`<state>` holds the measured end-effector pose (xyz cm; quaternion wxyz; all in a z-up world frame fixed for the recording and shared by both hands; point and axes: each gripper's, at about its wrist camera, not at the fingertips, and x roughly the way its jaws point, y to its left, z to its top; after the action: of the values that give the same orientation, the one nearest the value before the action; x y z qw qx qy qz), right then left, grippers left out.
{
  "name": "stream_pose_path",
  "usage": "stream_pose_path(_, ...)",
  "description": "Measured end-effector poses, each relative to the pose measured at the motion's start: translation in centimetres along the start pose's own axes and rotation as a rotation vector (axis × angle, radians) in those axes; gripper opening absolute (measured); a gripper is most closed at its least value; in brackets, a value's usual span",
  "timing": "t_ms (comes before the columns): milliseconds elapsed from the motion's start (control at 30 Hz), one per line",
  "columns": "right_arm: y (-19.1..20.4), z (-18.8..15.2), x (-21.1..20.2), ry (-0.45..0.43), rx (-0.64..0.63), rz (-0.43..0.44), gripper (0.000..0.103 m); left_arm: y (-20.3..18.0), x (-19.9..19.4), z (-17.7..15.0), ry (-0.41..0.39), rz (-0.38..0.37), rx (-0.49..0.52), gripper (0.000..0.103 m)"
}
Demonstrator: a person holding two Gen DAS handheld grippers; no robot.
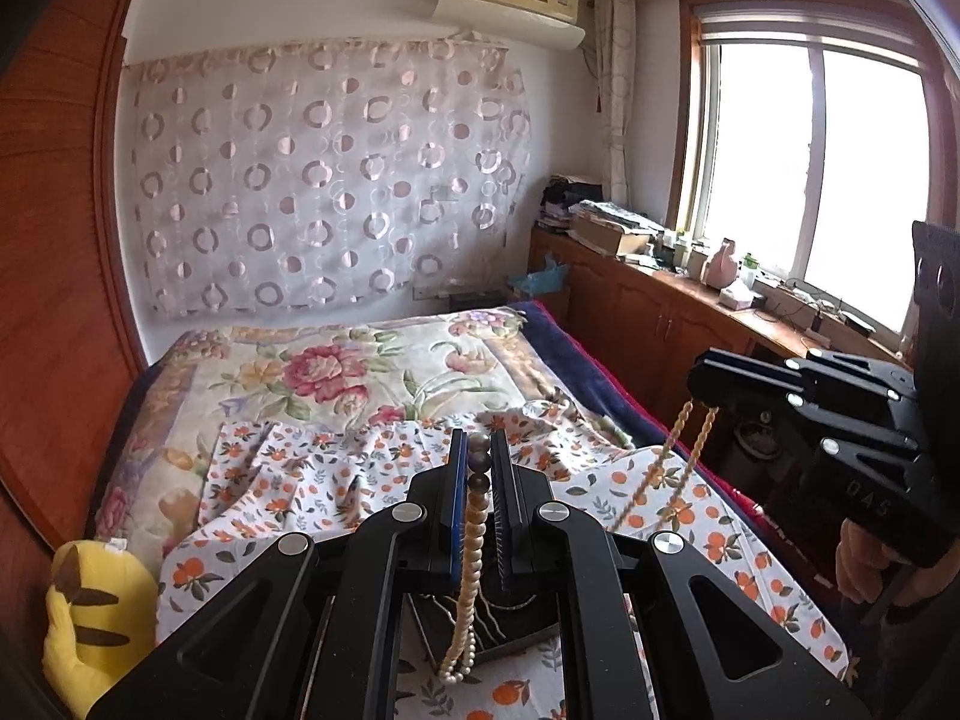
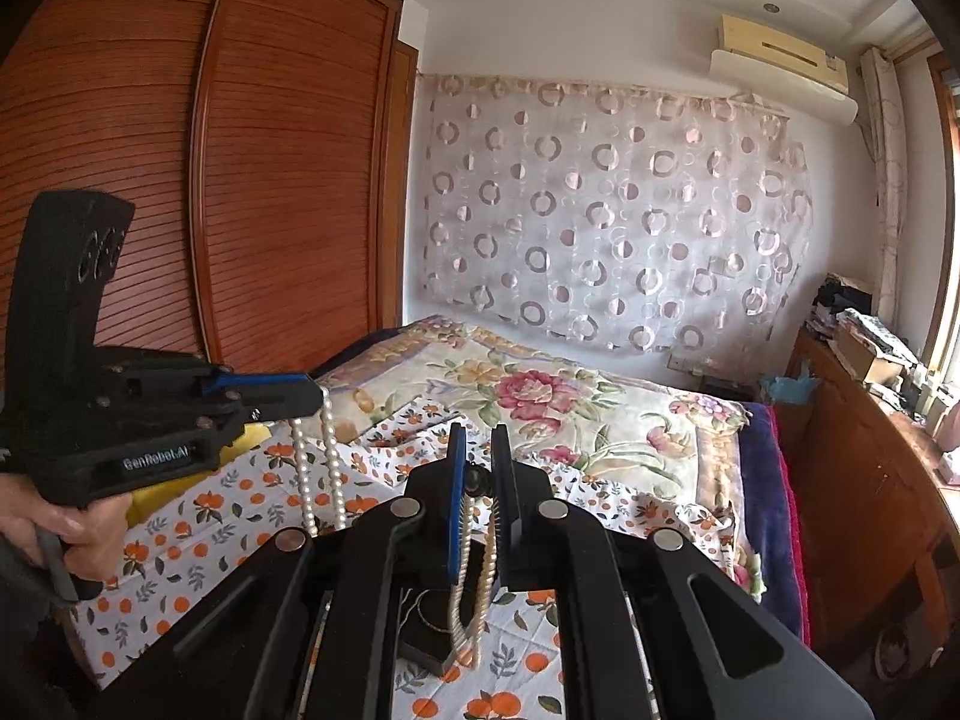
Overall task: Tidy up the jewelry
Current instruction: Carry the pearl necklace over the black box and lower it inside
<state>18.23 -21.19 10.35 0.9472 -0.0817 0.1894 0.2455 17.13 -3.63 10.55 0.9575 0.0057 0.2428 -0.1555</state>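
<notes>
A: Starting at the left, what is lying there?

B: A yellow plush (image 1: 96,618) is sitting at the bed's near left corner, beside the orange-print cloth (image 1: 336,468) that is covering the floral blanket (image 1: 336,372).

A: And the left gripper (image 1: 478,450)?

B: Its fingers are pinching a necklace (image 1: 474,534): dark beads are sitting between the pads, and pale beads are trailing down to a small heap at the edge of a dark tray (image 1: 516,618) lying on the cloth.

A: Is a hand showing?

B: In the right wrist view a hand (image 2: 78,528) is gripping that gripper's handle, and two pearl strands are dangling from its tip.

A: Moving right?

B: The right gripper (image 2: 478,456) is clamping a second necklace (image 2: 474,594), fingers nearly together on a dark clasp, with two strands hanging over the tray. From the left camera the same gripper is holding its strands above the bed's right edge, near the wooden cabinet (image 1: 654,312) under the window (image 1: 810,180).
</notes>
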Motion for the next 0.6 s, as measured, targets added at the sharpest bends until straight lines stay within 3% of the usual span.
stream_pose_path(367,-0.1,0.8,1.3,0.001,0.013,0.020,0.009,0.7,0.7,1.5,-0.010,-0.004,-0.020,0.007)
stream_pose_path(600,0.4,1.1,2.6,0.019,0.014,0.039,0.009,1.6,1.5,1.0,0.027,0.004,-0.031,0.007)
